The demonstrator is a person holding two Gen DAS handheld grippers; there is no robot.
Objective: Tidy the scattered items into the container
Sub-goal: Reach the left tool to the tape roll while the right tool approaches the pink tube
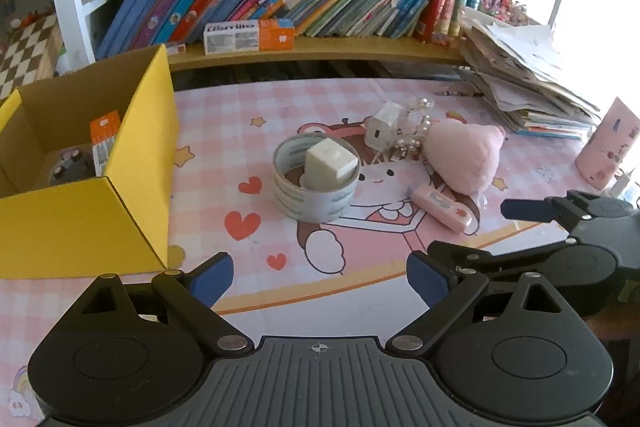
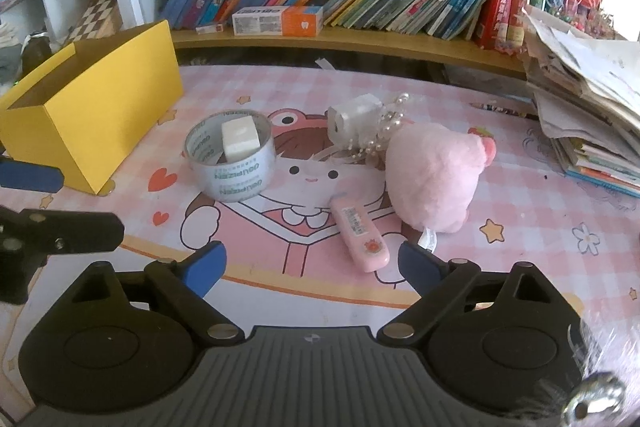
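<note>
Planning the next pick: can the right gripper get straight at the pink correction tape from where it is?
Probably yes. The right gripper has its jaws open and empty, and the pink correction tape lies flat on the mat just ahead with nothing between them. The pink plush sits close on its right, so clearance there looks tight.

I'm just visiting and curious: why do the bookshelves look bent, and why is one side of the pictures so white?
Left wrist view: the fisheye lens bows the wooden shelf into an arc, and daylight washes out the right edge behind the paper stack. Right wrist view: the same shelf curve shows, with a smeared blur low at the right corner; the pink plush stays sharp.
</note>
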